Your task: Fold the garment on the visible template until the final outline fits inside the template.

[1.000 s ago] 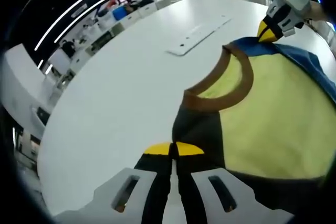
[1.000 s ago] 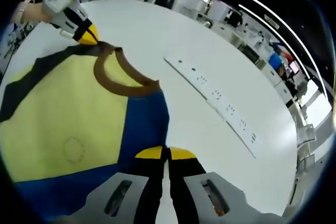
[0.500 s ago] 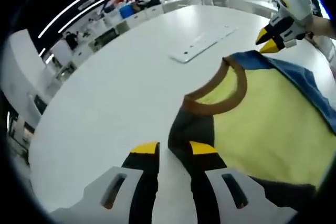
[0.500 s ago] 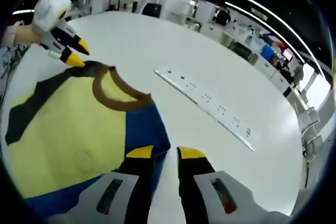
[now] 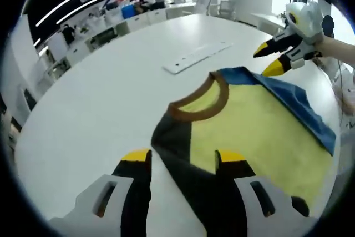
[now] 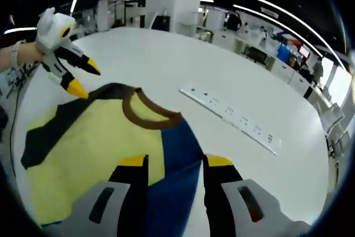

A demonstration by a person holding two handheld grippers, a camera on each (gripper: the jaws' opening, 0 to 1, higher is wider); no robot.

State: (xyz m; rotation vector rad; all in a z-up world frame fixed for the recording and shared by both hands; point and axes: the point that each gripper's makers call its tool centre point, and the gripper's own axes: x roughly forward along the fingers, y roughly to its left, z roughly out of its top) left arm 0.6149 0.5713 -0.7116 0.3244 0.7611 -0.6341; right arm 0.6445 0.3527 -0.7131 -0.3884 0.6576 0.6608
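Note:
The garment [image 5: 260,137] is a yellow shirt with a brown collar [image 5: 213,101], a black shoulder and a blue shoulder. It lies spread on the white table [image 5: 100,109]. My left gripper [image 5: 183,158] stands open, its jaws on either side of the black shoulder's edge without gripping it. My right gripper [image 5: 267,63] hangs open just above the blue shoulder at the far side. In the right gripper view the garment [image 6: 94,137] lies flat. There my right gripper [image 6: 175,164] is open over the blue shoulder [image 6: 180,142], and my left gripper [image 6: 86,80] is open above the black shoulder.
A long white power strip [image 5: 194,58] [image 6: 233,120] lies on the table beyond the collar. A hand [image 5: 338,45] holds the right gripper. The table's rim curves close behind the garment on the right. Office desks and people stand far off.
Both grippers have opened and let go of the shirt's shoulders, then drawn back and up a little. The shirt has settled flat on the table.

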